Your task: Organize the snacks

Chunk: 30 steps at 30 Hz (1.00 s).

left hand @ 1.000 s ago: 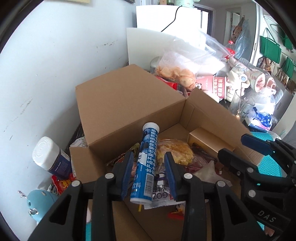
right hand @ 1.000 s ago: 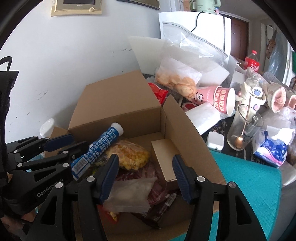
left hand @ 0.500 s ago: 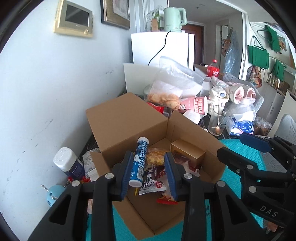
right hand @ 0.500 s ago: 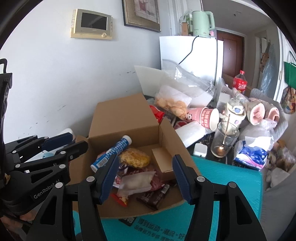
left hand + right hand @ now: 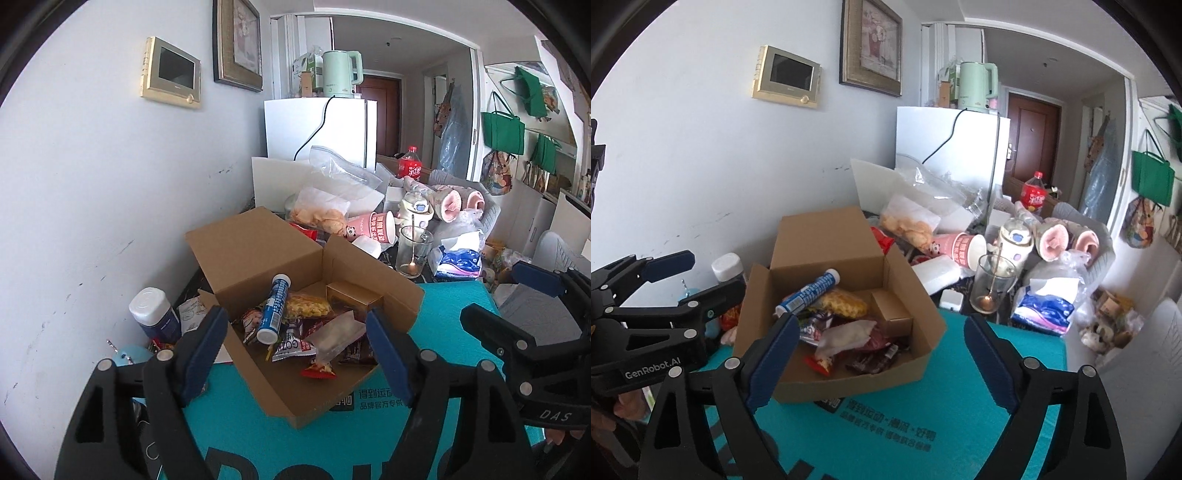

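Both grippers (image 5: 295,350) (image 5: 879,360) are black frames with silver screws and blue pads (image 5: 201,354) — marked "DAS" and "GenRobot.AI".

The box (image 5: 258,258) is brown cardboard, matt and smooth. Inside it lie shiny plastic snack packets (image 5: 295,345), a glossy blue tube (image 5: 274,308) with a white plastic cap, and a small gold carton (image 5: 354,297) that shines a bit. The mat (image 5: 960,387) under the box is teal and matt. Each tool has black plastic arms and blue pads (image 5: 203,345) that look rubbery. The drinking glass (image 5: 991,284) is clear, with a metal spoon (image 5: 988,295) in it. The wall (image 5: 92,184) is white, matt and scuffed.
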{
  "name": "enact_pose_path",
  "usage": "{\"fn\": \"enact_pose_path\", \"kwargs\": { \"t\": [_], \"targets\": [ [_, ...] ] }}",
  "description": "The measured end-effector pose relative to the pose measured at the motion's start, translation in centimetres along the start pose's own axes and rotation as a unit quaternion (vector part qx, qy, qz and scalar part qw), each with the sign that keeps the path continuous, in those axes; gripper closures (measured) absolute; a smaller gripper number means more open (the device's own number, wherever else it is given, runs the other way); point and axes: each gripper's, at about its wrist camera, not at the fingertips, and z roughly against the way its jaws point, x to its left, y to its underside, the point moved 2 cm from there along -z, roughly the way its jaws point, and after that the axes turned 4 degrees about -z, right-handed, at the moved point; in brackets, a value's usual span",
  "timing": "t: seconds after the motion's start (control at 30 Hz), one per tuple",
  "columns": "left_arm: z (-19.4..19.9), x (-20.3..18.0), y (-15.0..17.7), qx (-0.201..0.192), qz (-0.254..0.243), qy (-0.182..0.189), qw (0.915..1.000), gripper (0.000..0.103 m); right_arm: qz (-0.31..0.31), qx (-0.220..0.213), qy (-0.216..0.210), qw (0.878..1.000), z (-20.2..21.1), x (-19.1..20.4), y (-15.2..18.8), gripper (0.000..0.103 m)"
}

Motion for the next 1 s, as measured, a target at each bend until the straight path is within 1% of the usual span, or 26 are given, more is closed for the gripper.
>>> {"fn": "enact_pose_path", "kwargs": {
  "t": [0.17, 0.3, 0.43, 0.5, 0.63, 0.83, 1.0],
  "targets": [
    [1.8, 0.0, 1.9, -0.009, 0.004, 0.007, 0.9999, 0.026, 0.008, 0.004, -0.012, 1.000, 1.3, 0.7, 1.7, 0.010],
    [1.9, 0.3, 3.5, 0.006, 0.016, 0.004, 0.9998, 0.026, 0.010, 0.010, -0.028, 1.000, 1.3, 1.4, 3.2, 0.010],
    [1.4, 0.6, 4.6, 0.016, 0.025, -0.003, 0.9996, 0.026, 0.011, 0.031, -0.022, 0.999, 0.4, 1.8, 4.4, 0.010],
    [1.1, 0.7, 5.0, 0.021, 0.030, -0.002, 0.9993, 0.026, 0.022, 0.034, -0.018, 0.999, 0.2, 1.9, 4.4, 0.010],
    [0.6, 1.0, 5.4, 0.028, 0.044, 0.003, 0.9987, 0.026, 0.016, 0.025, -0.016, 0.999, 0.3, 1.6, 4.0, 0.010],
    [0.5, 0.9, 5.6, 0.025, 0.035, 0.005, 0.9991, 0.026, 0.011, 0.032, -0.013, 0.999, -0.2, 1.3, 4.0, 0.010],
    [0.4, 0.9, 5.8, 0.029, 0.037, 0.008, 0.9989, 0.026, 0.009, 0.040, -0.012, 0.999, -0.5, 1.4, 4.1, 0.010]
  ]
}}
